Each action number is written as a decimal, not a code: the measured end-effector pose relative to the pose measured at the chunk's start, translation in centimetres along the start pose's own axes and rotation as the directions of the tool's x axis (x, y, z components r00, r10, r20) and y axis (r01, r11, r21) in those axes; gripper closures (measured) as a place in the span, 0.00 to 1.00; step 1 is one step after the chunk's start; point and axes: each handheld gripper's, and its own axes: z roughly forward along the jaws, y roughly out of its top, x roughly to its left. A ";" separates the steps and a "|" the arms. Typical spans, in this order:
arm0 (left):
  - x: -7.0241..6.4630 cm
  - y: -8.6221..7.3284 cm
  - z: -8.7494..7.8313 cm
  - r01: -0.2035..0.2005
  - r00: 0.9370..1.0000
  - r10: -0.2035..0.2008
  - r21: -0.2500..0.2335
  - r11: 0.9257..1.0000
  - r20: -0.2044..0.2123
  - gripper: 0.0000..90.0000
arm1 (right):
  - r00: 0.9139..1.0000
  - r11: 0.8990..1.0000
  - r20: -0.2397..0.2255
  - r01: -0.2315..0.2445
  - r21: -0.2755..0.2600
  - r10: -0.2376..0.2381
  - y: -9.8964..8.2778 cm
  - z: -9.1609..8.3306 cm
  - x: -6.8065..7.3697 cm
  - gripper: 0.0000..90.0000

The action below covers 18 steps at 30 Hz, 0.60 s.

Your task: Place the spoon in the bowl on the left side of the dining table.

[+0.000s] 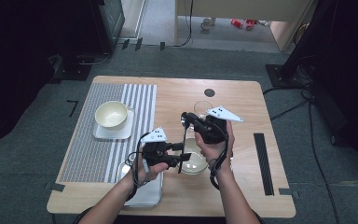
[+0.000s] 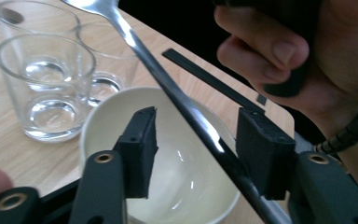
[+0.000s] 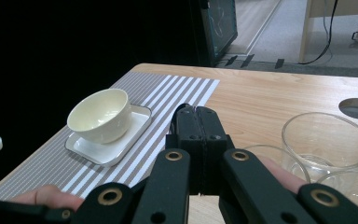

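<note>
Right now the person is handing a metal spoon point(image 2: 168, 88) from one gripper to the other above the near cream bowl point(image 2: 177, 186). The right gripper point(image 3: 198, 122) is standing with its jaws pressed together, apparently pinching the spoon's handle, though the pinch itself is hard to make out; in the high view the spoon point(image 1: 185, 133) is hanging just above that bowl point(image 1: 195, 163). The left gripper point(image 2: 196, 151) is straddling the spoon's handle with its jaws half open: the handle is lying against one pad while the other pad is standing clear, so no grip is made yet. By my judgement, the next move calls for the left jaws to close squarely on the handle before the right ones let go, otherwise the spoon could drop into the bowl.

Beyond the near bowl, clear drinking glasses point(image 2: 44, 88) are standing empty, close together on the wooden table point(image 1: 242, 98). The near bowl is looking empty too. Well apart from it, on a striped placemat point(image 1: 91, 149), a second cream bowl point(image 1: 111, 114) is sitting on a small square dish point(image 1: 101, 134), also empty. Just beside the near bowl a metal tray point(image 1: 147, 196) is lying bare.
</note>
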 end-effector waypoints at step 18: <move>2.1 -1.0 -1.5 0.122 0.991 -0.121 0.018 0.992 -0.056 0.89 | 1.000 0.999 -0.008 -0.015 -0.047 0.015 -0.4 -0.5 -0.5 1.00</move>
